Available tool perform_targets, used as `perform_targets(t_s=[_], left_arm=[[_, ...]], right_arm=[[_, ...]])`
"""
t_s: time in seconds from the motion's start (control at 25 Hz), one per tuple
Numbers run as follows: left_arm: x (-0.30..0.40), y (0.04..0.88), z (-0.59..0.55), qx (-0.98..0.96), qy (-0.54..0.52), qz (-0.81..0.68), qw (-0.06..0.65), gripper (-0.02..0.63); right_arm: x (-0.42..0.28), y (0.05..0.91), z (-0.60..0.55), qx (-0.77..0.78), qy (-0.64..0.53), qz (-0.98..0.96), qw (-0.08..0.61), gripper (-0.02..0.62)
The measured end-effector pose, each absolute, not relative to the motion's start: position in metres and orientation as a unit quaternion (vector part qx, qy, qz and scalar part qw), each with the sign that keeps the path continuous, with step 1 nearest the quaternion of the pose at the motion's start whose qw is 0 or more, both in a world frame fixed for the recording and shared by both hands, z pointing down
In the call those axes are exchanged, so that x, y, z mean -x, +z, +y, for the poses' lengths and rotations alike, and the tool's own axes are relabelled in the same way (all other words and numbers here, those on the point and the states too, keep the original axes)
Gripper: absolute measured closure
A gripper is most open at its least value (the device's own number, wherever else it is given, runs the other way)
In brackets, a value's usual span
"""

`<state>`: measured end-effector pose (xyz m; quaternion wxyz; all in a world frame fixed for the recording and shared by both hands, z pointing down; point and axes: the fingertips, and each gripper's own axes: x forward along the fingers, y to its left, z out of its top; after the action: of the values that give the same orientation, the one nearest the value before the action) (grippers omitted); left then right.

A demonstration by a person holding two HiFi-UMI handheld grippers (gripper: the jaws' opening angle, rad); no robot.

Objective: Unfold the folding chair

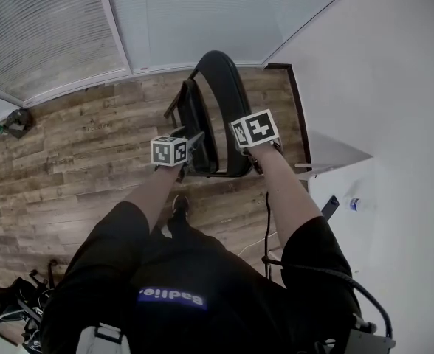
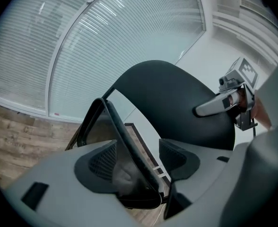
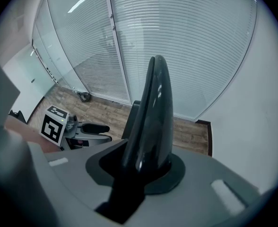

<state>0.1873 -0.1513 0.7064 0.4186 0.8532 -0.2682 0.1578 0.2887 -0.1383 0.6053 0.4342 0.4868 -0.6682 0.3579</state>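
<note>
Wood floor (image 1: 91, 161) fills the room, with blinds (image 1: 187, 13) along the far side and a white wall (image 1: 394, 87) on the right. Black folding chair (image 1: 221, 87) stands on the floor near the corner where blinds and wall meet, right in front of the person. Its curved backrest (image 3: 155, 108) is upright, and the seat (image 1: 198, 124) is tipped up steeply on edge, close beside the backrest, so the chair is not opened out. Right gripper (image 3: 143, 167) points steeply down onto the top of the backrest with its jaws clamped on the rim; the backrest fills the gap between the pads. Left gripper (image 2: 139, 160) sits lower, to the left of the right one, angled slightly downward at the seat. Its jaws stand apart with the seat's edge running between them. The edge lies close against the left pad (image 2: 101, 162) and clear of the right pad (image 2: 177, 156), so there is no squeeze on it. Each gripper shows in the other's view, near but apart. Both forearms (image 1: 287, 190) reach forward from a black top.
</note>
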Motion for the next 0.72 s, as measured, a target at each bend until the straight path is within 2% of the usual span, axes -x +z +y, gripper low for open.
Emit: perform_targets(t_s=[0.72], left_arm=[[-0.230,0.769,-0.165,-0.811,0.162,-0.285,0.485,0.336]], right_arm=[[-0.281,0.602,-0.138,-0.485,0.352,-0.672,0.435,0.503]])
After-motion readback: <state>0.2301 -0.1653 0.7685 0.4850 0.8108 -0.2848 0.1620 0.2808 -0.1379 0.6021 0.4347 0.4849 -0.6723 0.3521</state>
